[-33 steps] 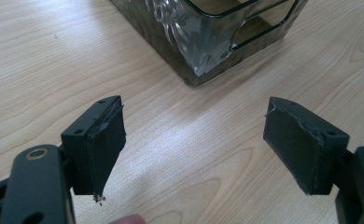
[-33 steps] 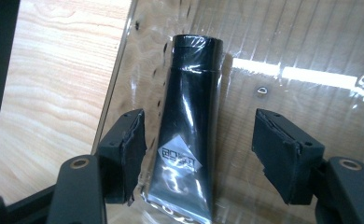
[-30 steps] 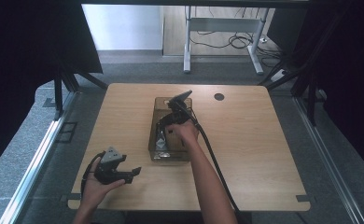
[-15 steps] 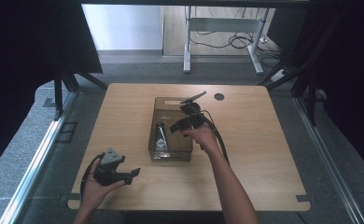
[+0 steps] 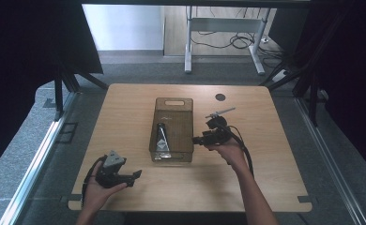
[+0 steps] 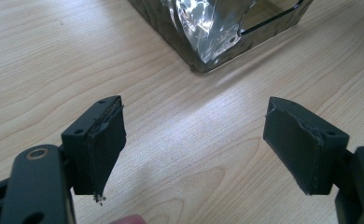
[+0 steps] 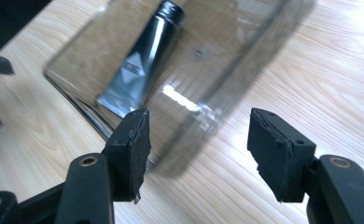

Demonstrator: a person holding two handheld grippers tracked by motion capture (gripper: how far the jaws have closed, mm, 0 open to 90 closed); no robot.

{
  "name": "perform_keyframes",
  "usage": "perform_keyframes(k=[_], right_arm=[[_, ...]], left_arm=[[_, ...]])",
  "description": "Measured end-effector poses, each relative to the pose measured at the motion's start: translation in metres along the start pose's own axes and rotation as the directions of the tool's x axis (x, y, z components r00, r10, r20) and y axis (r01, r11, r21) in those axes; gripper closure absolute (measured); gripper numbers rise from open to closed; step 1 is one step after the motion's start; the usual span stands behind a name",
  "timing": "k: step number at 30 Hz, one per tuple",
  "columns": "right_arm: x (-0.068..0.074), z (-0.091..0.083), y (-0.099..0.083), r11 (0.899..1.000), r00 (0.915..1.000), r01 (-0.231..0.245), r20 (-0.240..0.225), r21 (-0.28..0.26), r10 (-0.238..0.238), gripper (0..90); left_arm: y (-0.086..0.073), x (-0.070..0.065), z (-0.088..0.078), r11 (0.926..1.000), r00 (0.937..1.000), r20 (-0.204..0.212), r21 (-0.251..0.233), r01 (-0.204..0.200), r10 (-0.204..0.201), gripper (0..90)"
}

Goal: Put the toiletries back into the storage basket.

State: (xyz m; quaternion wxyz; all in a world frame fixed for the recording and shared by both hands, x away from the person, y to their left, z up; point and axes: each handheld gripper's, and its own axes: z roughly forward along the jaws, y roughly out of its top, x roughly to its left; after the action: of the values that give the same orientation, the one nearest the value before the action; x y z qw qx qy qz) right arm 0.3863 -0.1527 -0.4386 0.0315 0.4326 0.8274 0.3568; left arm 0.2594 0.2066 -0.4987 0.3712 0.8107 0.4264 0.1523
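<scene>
- Grey flooring and dark curtains are seen around a wooden table (image 5: pixel 125 108) in the high view; desk legs and cables beyond it are partly cut off by the top edge.
- At mid-table a smoky see-through bin (image 5: pixel 171 129) is placed, and a dark tube (image 5: pixel 162 137) is laid flat inside it, cap end towards the far side.
- In the right gripper view the tube (image 7: pixel 140 63) is seen through the blurred bin wall; its print is too small to be read.
- The right gripper (image 5: pixel 199 139) is held just beside the bin's right wall — jaws spread with nothing between them, though they have just been closing a little.
- The left gripper (image 5: pixel 135 175) is kept near the table's front left corner, well apart from the bin; in its own view the jaws (image 6: pixel 194 149) are parted over bare wood.
- Only a corner of the bin (image 6: pixel 208 51) is caught there, with a glare that hides the contents.
</scene>
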Motion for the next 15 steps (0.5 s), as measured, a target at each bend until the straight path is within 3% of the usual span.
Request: perform_keyframes(k=[3, 8, 15], right_arm=[[-0.009, -0.007, -0.014, 1.0, 0.9995, 0.007, 0.029, -0.015, -0.006, 39.9], [-0.025, -0.02, -0.035, 0.998, 0.9999, -0.013, 0.007, -0.059, 0.013, 40.4], [-0.04, -0.037, -0.075, 0.993, 0.9996, -0.006, 0.025, -0.121, 0.009, 41.3]], left_arm=[[0.0, -0.001, 0.0, 1.0, 1.0, -0.004, 0.002, 0.001, -0.001, 21.2], [0.0, 0.001, -0.001, 1.0, 0.9999, -0.014, 0.002, 0.005, -0.005, 21.2], [-0.001, 0.003, -0.002, 0.9999, 0.9996, -0.025, 0.007, 0.011, -0.01, 21.2]])
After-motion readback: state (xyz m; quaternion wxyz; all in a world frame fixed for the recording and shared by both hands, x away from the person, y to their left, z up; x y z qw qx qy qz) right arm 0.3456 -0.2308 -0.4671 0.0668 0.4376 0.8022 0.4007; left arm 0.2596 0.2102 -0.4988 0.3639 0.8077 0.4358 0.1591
